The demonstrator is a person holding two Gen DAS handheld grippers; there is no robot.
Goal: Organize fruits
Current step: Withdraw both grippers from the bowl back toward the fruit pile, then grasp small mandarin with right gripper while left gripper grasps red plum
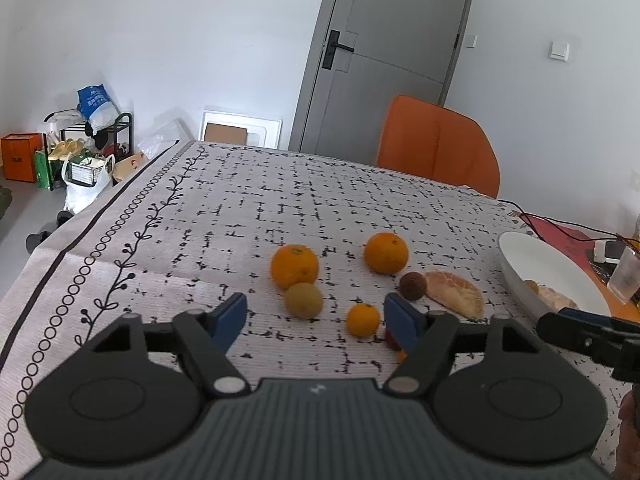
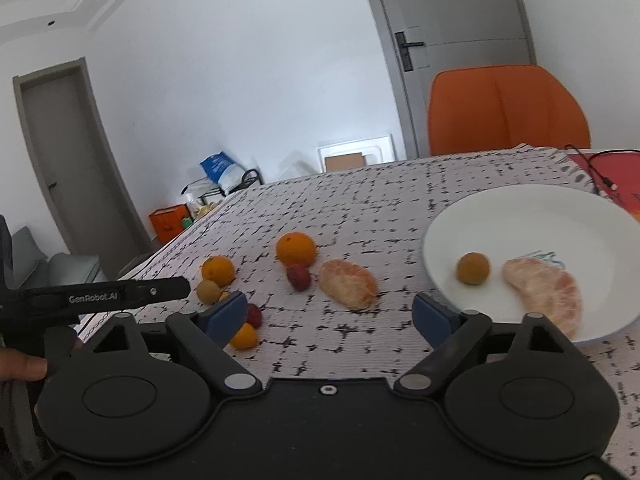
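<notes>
Both released: left tool (image 1: 316, 316) over small orange (image 1: 363, 320); only right tool (image 2: 330, 314) view shows plate's (image 2: 520, 216) contents.

The only text that reads clearly is "GenRobot.AI", in pale letters along the black side of the left gripper (image 2: 132, 294) where it reaches in from the left edge of the right wrist view. A blue and white bag (image 1: 95, 105) on the rack by the far wall carries printing, and so does a green and white box (image 1: 85, 171) in the plastic bag on the floor below it, but both are too small and blurred to make out. The orange carton (image 1: 21, 156) beside the rack bears a dark mark that cannot be read either.
</notes>
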